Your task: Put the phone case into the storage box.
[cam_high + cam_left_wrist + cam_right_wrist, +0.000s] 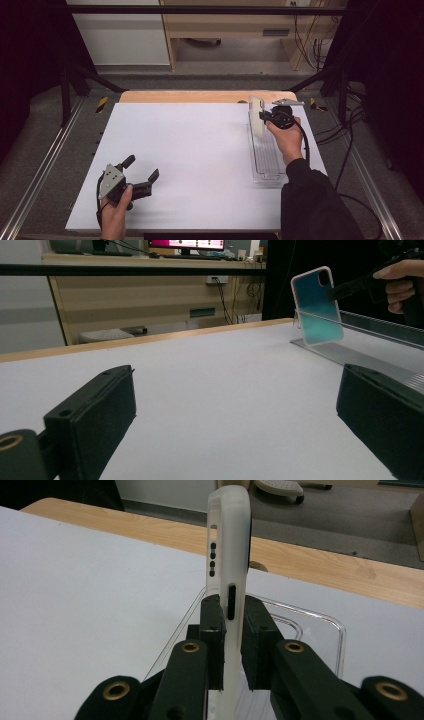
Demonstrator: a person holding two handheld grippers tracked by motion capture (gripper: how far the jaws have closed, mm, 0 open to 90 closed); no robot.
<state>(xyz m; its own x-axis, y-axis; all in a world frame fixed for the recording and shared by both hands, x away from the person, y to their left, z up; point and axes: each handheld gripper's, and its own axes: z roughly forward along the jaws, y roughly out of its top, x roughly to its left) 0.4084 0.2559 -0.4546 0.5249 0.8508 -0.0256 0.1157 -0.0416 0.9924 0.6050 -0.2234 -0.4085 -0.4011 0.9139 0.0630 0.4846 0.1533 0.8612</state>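
A translucent white phone case (256, 121) is held on edge above the far end of a clear plastic tray (266, 165) at the right of the table. My right gripper (263, 116) is shut on the phone case (228, 570), its black pads pressing both faces. In the left gripper view the phone case (317, 306) shows a teal inner face and a camera cut-out, lifted over the tray (360, 357). My left gripper (142, 168) rests low at the near left of the white table, open, with nothing between its fingers (95, 415).
The white sheet (195, 160) covers the table, with a wooden strip (200, 96) along its far edge. Metal frame rails (45, 165) run along both sides, and cables (350, 135) lie on the floor at the right. A desk stands beyond the table.
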